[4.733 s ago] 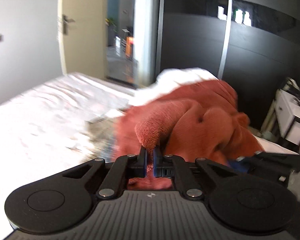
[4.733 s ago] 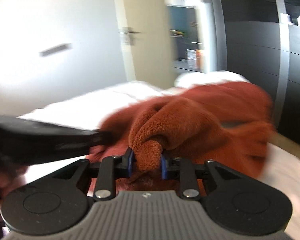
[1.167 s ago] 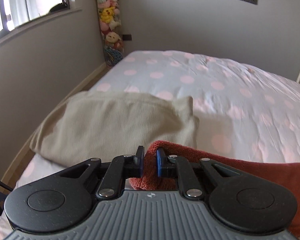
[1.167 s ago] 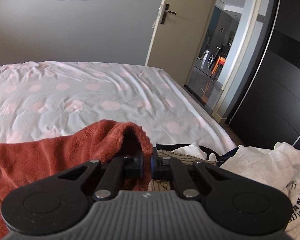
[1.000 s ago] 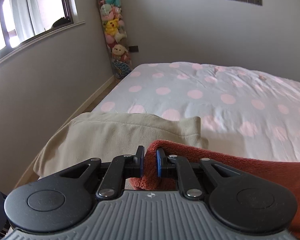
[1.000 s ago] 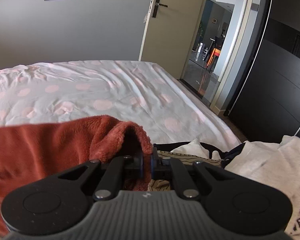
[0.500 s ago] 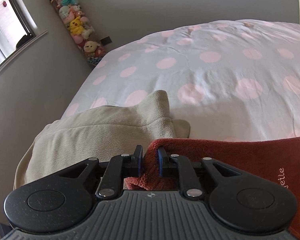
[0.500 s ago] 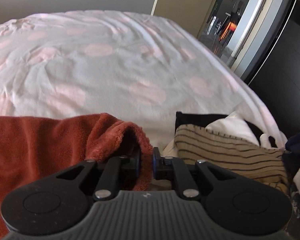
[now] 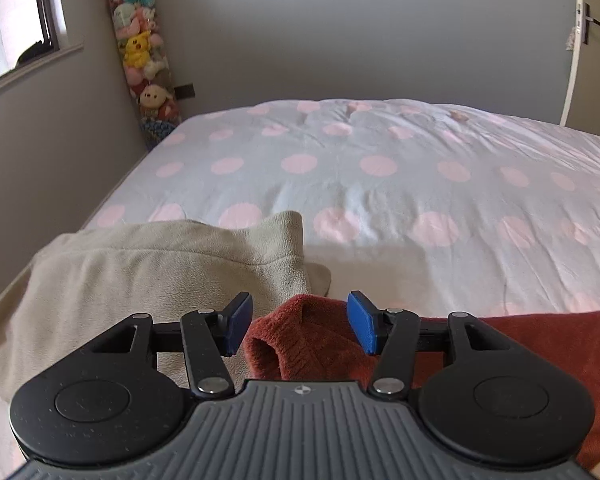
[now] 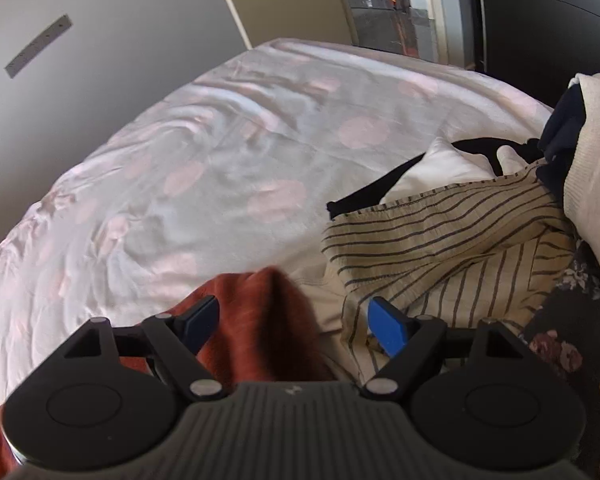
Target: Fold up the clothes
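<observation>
The left gripper [image 9: 300, 322] stands wide open over a bunched corner of the rust-red fleece garment [image 9: 540, 344], gripping nothing. The right gripper [image 10: 296, 326] is spread just as wide, with another hump of that garment [image 10: 260, 320] loose between its jaws. The garment lies across the near edge of the polka-dot bed [image 9: 380, 168]. A beige folded garment [image 9: 140, 272] rests on the bed to the left, touching the red corner. To the right a striped shirt [image 10: 440, 236] tops a pile of clothes.
</observation>
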